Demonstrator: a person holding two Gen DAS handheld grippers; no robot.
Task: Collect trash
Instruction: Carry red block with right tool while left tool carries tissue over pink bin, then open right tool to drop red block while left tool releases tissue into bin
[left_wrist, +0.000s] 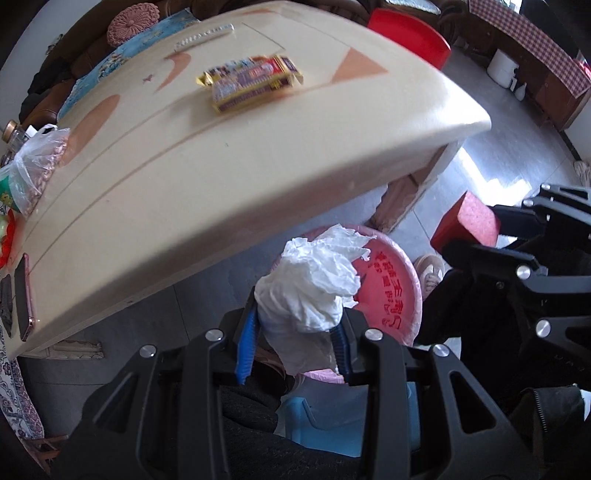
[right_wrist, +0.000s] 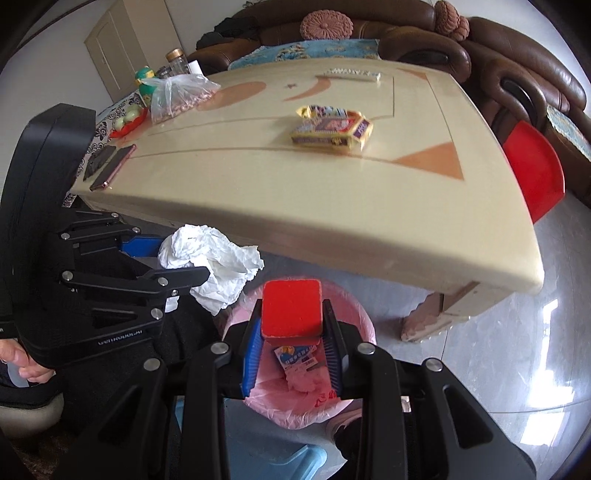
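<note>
A crumpled white tissue (left_wrist: 314, 280) sticks out of my left gripper (left_wrist: 295, 323), which is shut on it, just off the table's near edge above the pink-lined trash bin (left_wrist: 391, 291). My right gripper (right_wrist: 291, 321) is shut on a small red box (right_wrist: 291, 308) directly over the same bin (right_wrist: 295, 402), where a printed wrapper (right_wrist: 299, 358) lies. In the right wrist view the left gripper (right_wrist: 173, 260) and its tissue (right_wrist: 214, 262) hang to the left of the bin. The left wrist view shows the red box (left_wrist: 467, 223) at the right.
The cream table (right_wrist: 332, 206) carries yellow snack packets (right_wrist: 332, 127), a phone (right_wrist: 114, 166), a clear plastic bag (right_wrist: 177, 96) and a fruit plate (right_wrist: 127, 120). A red stool (right_wrist: 535, 170) and a brown sofa (right_wrist: 517, 66) stand beyond. A blue stool (right_wrist: 295, 461) sits beside the bin.
</note>
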